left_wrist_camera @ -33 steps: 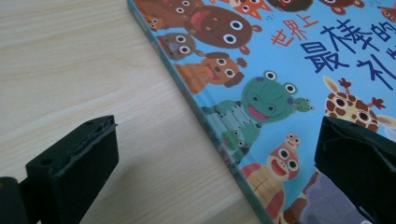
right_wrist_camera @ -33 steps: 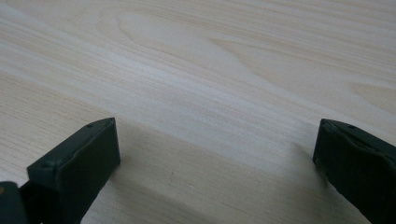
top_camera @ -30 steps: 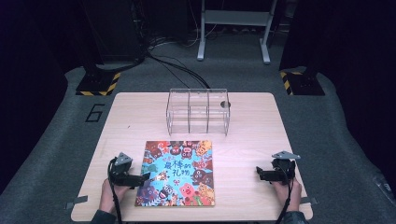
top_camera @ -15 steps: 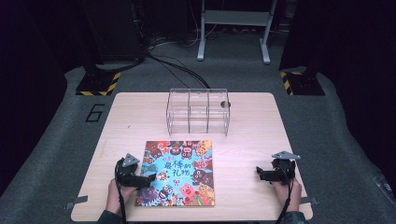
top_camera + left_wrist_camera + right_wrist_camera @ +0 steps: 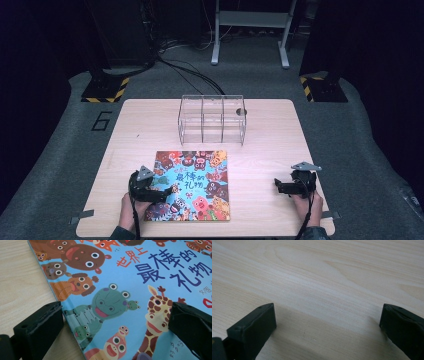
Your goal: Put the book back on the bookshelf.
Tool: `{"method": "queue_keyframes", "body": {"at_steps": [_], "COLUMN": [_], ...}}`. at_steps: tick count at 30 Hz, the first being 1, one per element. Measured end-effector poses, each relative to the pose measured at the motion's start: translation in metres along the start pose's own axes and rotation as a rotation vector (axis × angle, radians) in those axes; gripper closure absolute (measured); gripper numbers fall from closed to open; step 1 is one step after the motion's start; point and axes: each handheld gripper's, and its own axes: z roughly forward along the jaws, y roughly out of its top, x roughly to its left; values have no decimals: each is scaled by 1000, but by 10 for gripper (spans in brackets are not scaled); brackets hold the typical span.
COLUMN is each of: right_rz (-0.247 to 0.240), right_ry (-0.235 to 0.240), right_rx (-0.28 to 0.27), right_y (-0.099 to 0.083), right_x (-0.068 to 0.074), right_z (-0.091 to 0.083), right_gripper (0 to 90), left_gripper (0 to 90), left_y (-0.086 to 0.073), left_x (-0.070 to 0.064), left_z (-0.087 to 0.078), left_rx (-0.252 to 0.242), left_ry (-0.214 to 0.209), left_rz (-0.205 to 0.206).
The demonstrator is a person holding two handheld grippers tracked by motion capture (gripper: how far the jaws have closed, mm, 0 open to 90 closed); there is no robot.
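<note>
The picture book [image 5: 190, 186] lies flat on the near part of the surface [image 5: 260, 150], cover up, its long axis running away from the person toward the clear divided box [image 5: 212, 119] farther back. The left tongs [image 5: 159, 192] are the nearer pair by far: they sit right at the book's left edge, spread wide. In the left gripper view, one jaw sits out on the bare wood just beside that edge and the other hangs over the blue cover [image 5: 130, 290], so the edge runs between them. They grip nothing yet. The right tongs [image 5: 278, 186] rest well off to the book's right, also spread apart and empty, with plain wood [image 5: 317, 285] between the jaws. Any lift, I'd judge, starts from the left edge.
</note>
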Motion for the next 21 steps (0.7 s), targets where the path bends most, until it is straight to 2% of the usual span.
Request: {"method": "queue_keyframes", "body": {"at_steps": [1, 2, 13, 15, 21], "right_rz": [0, 1, -1, -1, 0], "right_ry": [0, -1, 0, 0, -1], "right_rx": [0, -2, 3, 3, 2], "right_y": [0, 0, 0, 0, 0], "right_x": [0, 0, 0, 0, 0], "right_z": [0, 0, 0, 0, 0], "right_gripper": [0, 0, 0, 0, 0], "left_gripper": [0, 0, 0, 0, 0], "left_y": [1, 0, 2, 2, 6], "left_x": [0, -1, -4, -7, -16], "left_z": [-1, 0, 0, 3, 8], "left_rx": [13, -2, 12, -4, 8], "left_ry": [-5, 6, 25, 33, 22], "left_rz": [0, -2, -15, -10, -6]}}
